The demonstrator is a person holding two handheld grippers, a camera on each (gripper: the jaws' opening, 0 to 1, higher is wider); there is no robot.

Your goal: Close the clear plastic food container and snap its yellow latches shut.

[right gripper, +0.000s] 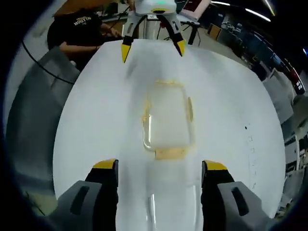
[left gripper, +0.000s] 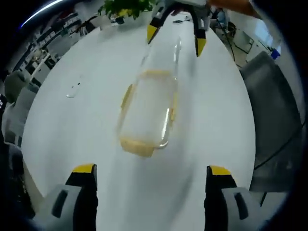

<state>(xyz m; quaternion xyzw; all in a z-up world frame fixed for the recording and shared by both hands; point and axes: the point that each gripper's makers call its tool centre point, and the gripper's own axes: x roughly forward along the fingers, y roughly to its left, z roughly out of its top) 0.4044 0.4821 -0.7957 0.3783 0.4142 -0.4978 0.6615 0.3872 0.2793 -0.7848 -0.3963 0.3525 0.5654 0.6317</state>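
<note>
A clear plastic container [left gripper: 147,113] with yellow latches [left gripper: 137,147] lies lengthwise on the white table [left gripper: 226,120] between the two grippers. Its clear lid [left gripper: 163,55] lies open on the table, stretching from the container toward my right gripper [left gripper: 176,39]. My left gripper [left gripper: 151,169] is open, a little short of the container's near end. In the right gripper view the container [right gripper: 168,120] sits ahead of my open right gripper [right gripper: 160,165], and the lid [right gripper: 159,207] lies between its jaws. The left gripper [right gripper: 153,49] faces it from the far side, open.
A potted plant [left gripper: 125,7] stands at the table's far end. Grey chairs [left gripper: 269,96] line one side. A small clear item [left gripper: 74,89] lies on the table to the left. A person in a black shirt [right gripper: 82,29] sits beyond a grey chair [right gripper: 33,96].
</note>
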